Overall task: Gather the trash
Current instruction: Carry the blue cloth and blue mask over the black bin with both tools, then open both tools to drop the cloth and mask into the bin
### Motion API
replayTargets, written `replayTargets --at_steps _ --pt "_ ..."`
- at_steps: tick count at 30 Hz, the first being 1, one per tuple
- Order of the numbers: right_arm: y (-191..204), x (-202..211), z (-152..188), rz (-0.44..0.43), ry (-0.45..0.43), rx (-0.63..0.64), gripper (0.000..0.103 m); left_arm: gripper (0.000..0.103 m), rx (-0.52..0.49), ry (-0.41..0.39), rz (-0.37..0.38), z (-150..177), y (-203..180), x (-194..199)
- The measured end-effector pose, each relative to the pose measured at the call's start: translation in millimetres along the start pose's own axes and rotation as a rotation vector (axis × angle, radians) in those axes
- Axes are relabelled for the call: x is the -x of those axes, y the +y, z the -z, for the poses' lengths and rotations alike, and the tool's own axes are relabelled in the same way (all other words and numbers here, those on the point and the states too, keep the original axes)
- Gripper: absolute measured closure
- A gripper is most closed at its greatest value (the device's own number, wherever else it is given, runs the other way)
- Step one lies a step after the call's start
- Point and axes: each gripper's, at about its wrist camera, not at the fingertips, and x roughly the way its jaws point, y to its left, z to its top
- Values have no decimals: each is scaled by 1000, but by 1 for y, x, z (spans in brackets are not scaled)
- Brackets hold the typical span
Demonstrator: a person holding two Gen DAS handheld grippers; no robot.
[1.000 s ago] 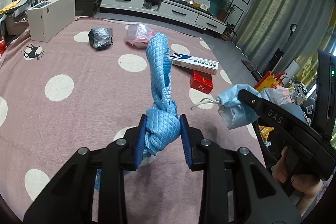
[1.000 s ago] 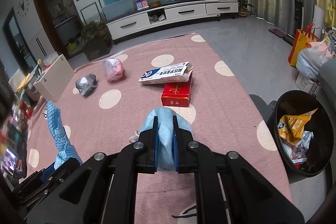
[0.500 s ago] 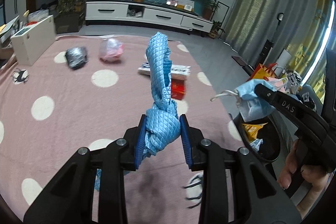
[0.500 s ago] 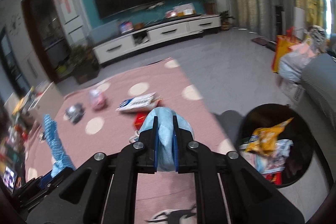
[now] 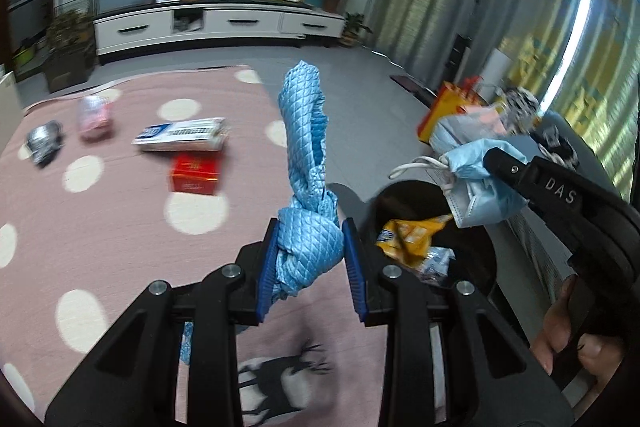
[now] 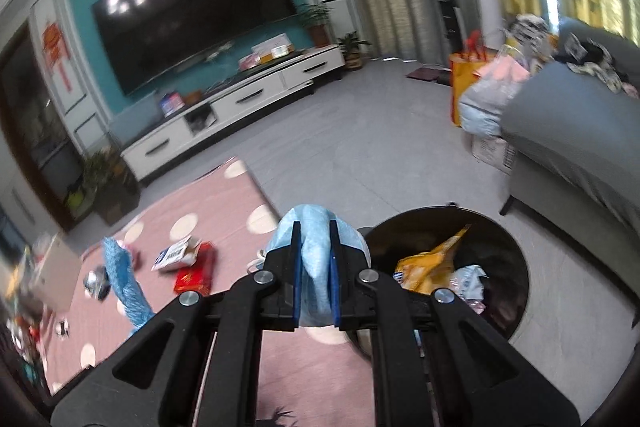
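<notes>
My left gripper is shut on a knotted blue quilted cloth that stands up from the jaws, held above the pink rug near the bin. My right gripper is shut on a light blue face mask; in the left wrist view the mask hangs over the black trash bin. The bin holds a yellow snack bag and other wrappers. The cloth also shows in the right wrist view.
On the pink dotted rug lie a red box, a white and blue carton, a pink bag and a dark crumpled bag. A grey sofa stands right of the bin, with bags beside it.
Both grippers have swung right with their loads, away from the rug's middle. The bin now lies just beyond the right gripper, and the mask hangs over its opening.
</notes>
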Motion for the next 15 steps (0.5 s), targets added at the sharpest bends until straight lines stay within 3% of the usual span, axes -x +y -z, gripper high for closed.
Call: replayTargets --at_steps 7,15 --pt "-66 -15 0 145 27 -111 91 71 -91 60 99 0 -52 -37" --pt "-115 -28 8 194 86 -250 91 71 -137 156 209 5 -91 -84"
